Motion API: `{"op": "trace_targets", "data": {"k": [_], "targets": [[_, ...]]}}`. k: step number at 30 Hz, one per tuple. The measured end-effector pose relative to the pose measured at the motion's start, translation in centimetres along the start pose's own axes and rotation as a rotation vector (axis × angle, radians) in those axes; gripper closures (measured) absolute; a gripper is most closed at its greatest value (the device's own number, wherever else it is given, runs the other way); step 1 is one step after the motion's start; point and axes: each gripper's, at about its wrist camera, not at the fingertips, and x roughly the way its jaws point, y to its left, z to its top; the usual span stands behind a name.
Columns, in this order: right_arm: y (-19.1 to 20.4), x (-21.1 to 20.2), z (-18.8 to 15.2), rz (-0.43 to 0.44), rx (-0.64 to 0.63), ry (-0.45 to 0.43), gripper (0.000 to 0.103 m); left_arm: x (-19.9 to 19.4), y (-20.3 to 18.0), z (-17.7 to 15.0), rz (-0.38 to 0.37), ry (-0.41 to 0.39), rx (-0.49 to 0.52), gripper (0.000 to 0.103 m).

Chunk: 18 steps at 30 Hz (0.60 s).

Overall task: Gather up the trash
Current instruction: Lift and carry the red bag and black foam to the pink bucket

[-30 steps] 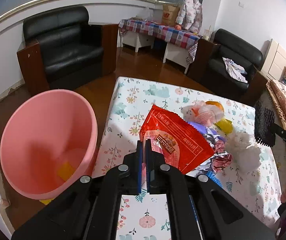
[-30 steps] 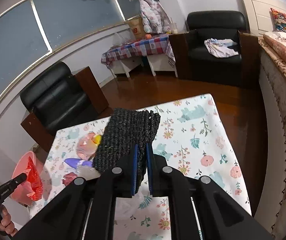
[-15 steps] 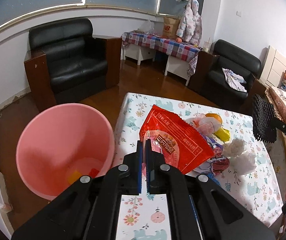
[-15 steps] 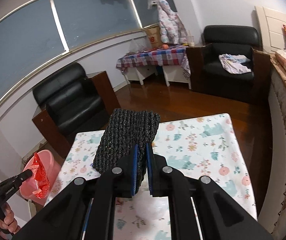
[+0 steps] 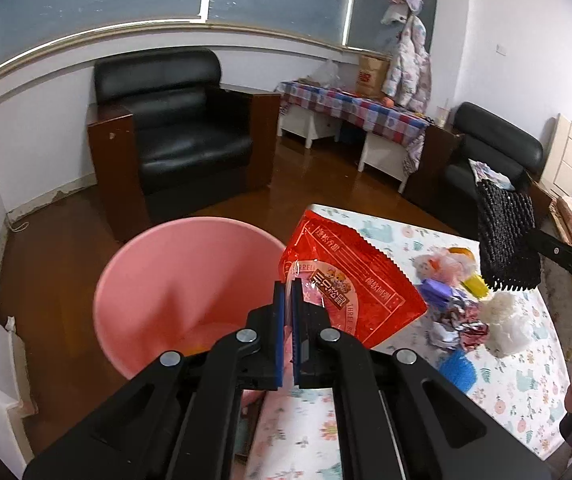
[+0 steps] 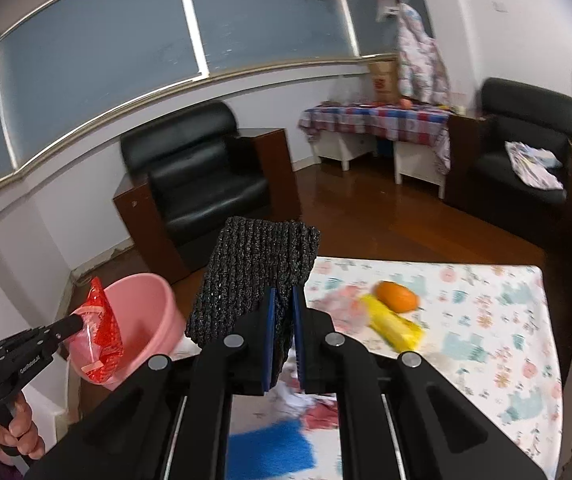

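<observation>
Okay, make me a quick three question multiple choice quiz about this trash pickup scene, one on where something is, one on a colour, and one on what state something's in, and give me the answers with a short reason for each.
1. Where is the red snack wrapper?
A. Flat on the table
B. Clamped in the left hand-held gripper, beside the bin
C. On the armchair

2. What colour is the trash bin?
A. Pink
B. Green
C. White

3. What state is the right hand-held gripper in?
A. Wide open and empty
B. Lying on the floor
C. Shut on a black mesh pad

Answers:
1 B, the wrapper hangs from the closed blue pads, raised off the floral table next to the bin's rim.
2 A, the round bin is pink inside and out in both views.
3 C, the dark knitted pad sits pinched between the two pads, held up over the table.
</observation>
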Motion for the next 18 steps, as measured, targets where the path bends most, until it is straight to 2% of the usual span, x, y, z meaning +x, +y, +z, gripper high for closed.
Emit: {"op": "trace_targets", "data": {"k": [8,18], "targets": [[7.4,2.6,0.7,0.070,-0.119,0.008,0.095,-0.7,3.4,0.3,0.059,-0.024,-0.039,0.101],[14.5,7.0,0.3,0.136,-0.236,0.059,0.095,0.4,6.9,-0.2,0.130,-0.005,-0.080,0.101]]}}
